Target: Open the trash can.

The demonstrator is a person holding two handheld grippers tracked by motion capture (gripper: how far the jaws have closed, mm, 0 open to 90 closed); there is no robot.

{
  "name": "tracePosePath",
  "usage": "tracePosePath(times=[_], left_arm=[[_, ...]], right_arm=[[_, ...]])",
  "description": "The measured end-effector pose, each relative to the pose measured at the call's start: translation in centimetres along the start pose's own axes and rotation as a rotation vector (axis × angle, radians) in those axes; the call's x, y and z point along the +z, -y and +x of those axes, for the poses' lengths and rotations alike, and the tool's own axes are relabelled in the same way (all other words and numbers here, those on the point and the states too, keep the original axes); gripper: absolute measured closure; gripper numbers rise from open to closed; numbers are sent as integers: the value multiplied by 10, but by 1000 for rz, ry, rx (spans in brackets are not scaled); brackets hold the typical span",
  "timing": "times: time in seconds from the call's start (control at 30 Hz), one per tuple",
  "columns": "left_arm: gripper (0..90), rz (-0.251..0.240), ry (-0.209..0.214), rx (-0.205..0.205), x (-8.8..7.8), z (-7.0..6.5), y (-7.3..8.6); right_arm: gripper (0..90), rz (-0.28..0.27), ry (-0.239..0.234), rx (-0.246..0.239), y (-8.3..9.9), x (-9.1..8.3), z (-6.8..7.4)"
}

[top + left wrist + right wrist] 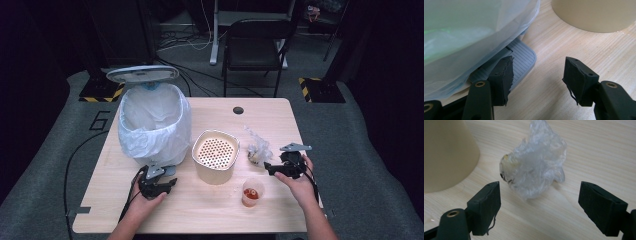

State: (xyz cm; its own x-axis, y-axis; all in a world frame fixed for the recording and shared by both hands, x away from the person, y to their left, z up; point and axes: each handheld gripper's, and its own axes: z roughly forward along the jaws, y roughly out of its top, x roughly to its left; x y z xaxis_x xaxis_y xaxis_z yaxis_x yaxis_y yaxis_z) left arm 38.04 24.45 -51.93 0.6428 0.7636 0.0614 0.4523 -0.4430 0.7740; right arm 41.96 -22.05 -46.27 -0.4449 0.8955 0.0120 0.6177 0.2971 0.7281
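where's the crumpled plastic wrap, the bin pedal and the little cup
crumpled plastic wrap [536, 162], right gripper view, middle of the wad
bin pedal [522, 58], left gripper view, ribbed top face
little cup [252, 193], high view, its reddish contents

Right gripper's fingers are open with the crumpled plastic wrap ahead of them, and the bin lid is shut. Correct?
Not quite: the bin lid is up, as the high view shows, with the white liner exposed. The rest holds: the right gripper has its fingers apart and the crumpled plastic wrap lies on the table ahead of them, untouched.
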Motion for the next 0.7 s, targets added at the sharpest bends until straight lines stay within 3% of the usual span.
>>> tracePosePath(times=[0.23,0.7], left_arm=[[409,0,-1,2,0,0,0],[409,8,-3,3,0,0,-1]], right_arm=[[211,-9,-45,-2,-15,2,1],[201,-4,-48,-64,-33,20,9]])
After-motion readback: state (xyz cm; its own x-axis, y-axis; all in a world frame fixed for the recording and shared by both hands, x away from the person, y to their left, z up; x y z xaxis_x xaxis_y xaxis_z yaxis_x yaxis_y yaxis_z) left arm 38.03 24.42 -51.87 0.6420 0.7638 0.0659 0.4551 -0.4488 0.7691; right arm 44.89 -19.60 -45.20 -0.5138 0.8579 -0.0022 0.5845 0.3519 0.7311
